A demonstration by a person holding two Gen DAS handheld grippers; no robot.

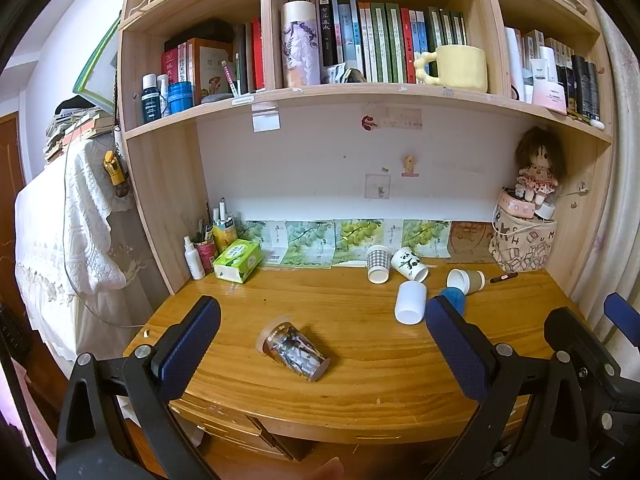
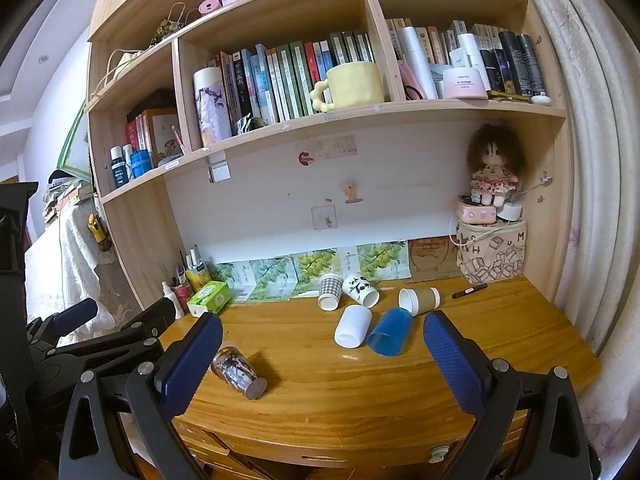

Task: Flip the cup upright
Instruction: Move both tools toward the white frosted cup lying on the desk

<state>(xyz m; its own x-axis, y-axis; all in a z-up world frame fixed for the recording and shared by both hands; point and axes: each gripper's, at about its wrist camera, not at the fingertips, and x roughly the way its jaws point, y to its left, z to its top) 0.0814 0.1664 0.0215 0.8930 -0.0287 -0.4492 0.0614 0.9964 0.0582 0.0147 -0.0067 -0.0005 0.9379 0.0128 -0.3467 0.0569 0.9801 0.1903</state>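
Status: nothing flipped yet; all work remaining.

- Desk (image 1: 360,364): carrying six cups, every one lying on its side, none upright.
- Left gripper (image 1: 320,340): hovering above the front edge, spread wide, gripping nothing, framing the printed glass.
- Right gripper (image 2: 324,356): likewise spread wide and empty, hanging above the front edge, aiming toward the cup cluster.
- Printed glass (image 1: 294,347): lying alone near the front, well apart from the rest; judged the likeliest first pick.
- White cup (image 2: 353,326) and blue cup (image 2: 391,332): lying just beside each other mid-desk.
- Brown cup (image 2: 420,300), panda cup (image 2: 360,290), checked cup (image 2: 330,292): lying near the back wall, the last two apparently touching.
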